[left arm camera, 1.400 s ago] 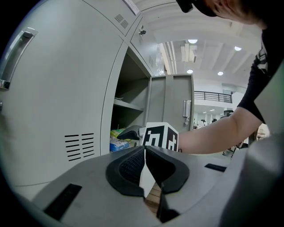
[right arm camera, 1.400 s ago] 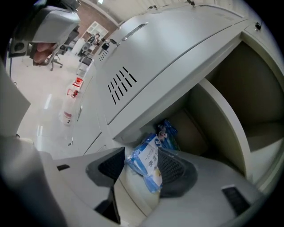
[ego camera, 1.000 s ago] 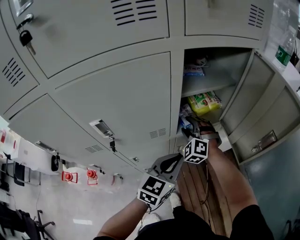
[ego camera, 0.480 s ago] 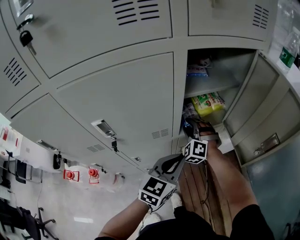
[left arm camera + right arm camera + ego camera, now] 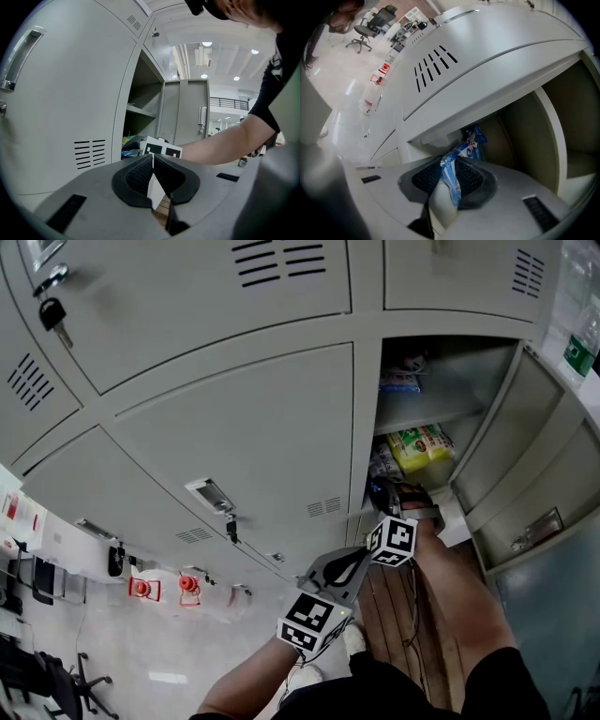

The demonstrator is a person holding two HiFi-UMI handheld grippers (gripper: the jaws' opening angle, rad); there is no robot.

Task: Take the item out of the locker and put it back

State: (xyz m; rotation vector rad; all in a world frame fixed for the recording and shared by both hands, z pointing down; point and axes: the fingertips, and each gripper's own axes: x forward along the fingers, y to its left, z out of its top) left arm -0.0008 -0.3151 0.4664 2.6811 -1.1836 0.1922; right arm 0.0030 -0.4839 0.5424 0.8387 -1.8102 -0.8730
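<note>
Inside the open grey metal locker [image 5: 525, 136], my right gripper [image 5: 449, 174] has just been closing its jaws onto a crinkled blue plastic packet [image 5: 468, 149], so it can now come out. My left gripper [image 5: 153, 161] waits, jaws together and empty.

Place: office locker area
Evidence: grey metal lockers [image 5: 234, 427]; swivel office chairs [image 5: 365, 28] on glossy floor [image 5: 141, 652] beside the lockers

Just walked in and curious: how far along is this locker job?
Done: the locker door stands open. In hand: the right gripper has just been closing its jaws on a blue packet. To do: pulling it out and putting it back; the left gripper is shut, empty.
</note>
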